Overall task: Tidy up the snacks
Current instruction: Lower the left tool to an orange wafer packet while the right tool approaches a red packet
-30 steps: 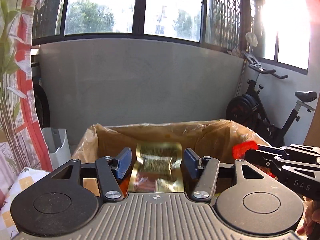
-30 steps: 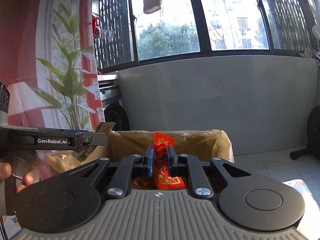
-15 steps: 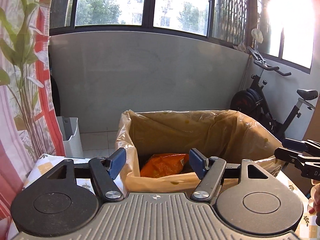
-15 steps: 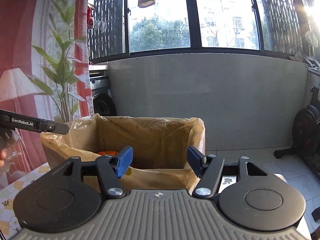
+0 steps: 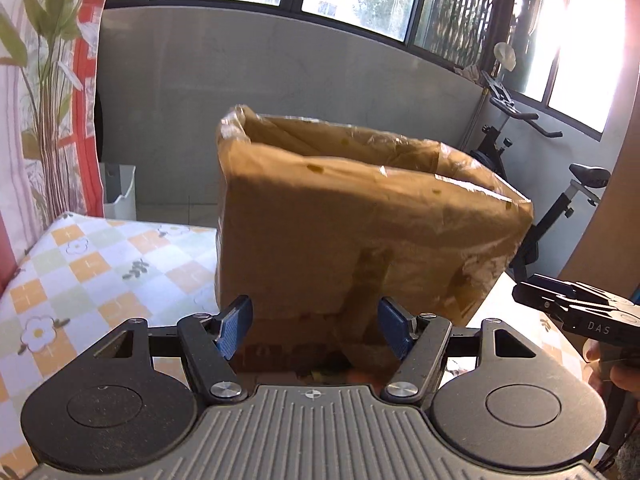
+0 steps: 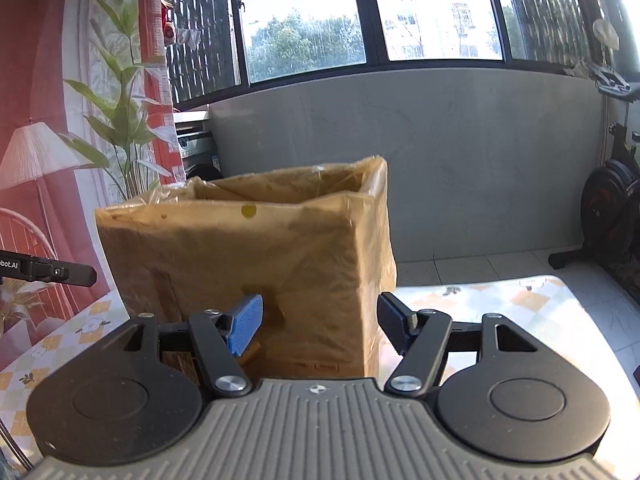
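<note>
Pulled back and lowered from above the box, snacks now out of sight. Left gripper [image 5: 314, 328] spread wide, empty; right gripper [image 6: 320, 326], marked "DAS", opening, empty. Just beyond, plastic-lined cardboard box [image 5: 360, 224] on checked floral tablecloth [image 5: 80, 264]. Farther, exercise bike [image 5: 560, 184].

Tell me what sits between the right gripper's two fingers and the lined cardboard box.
Nothing that shows. In the right wrist view the right gripper, its jaws opening and empty, faces the near wall of the lined cardboard box with no snack between them.

Grey wall [image 6: 460, 152], sunlit windows [image 6: 400, 8], exercise bike [image 5: 560, 200], tiled floor [image 6: 500, 266]
</note>
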A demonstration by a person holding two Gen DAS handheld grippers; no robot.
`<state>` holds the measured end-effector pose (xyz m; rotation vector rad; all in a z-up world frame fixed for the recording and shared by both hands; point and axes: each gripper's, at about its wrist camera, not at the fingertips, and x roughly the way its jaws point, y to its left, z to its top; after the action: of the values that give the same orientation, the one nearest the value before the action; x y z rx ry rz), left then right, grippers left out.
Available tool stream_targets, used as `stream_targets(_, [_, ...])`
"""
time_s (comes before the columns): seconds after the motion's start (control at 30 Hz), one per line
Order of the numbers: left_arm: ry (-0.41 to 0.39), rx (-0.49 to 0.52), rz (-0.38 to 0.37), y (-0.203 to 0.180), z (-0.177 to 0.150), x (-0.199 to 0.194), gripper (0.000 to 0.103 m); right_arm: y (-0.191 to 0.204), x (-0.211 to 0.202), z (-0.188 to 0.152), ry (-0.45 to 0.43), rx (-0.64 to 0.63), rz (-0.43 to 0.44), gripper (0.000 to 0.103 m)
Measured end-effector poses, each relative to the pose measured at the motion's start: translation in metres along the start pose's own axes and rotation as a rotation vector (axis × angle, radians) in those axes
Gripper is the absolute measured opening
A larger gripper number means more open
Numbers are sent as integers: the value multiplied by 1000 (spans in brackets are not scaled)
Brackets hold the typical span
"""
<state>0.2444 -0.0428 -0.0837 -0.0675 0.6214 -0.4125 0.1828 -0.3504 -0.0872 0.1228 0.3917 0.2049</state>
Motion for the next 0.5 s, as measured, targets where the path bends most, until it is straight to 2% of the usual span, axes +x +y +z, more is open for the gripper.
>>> stream_targets(0.13, [64,-36,4,-1,-21,6,71,4,-4,-29,60,56,24,67])
stream_targets(0.3, [132,-113,-11,2,-48,0,71,12,-7,-53,135,64,35,67])
stream_targets(0.5, [180,-102,-45,-3,-67,-2,71,25,-10,-67,193,45,57,67])
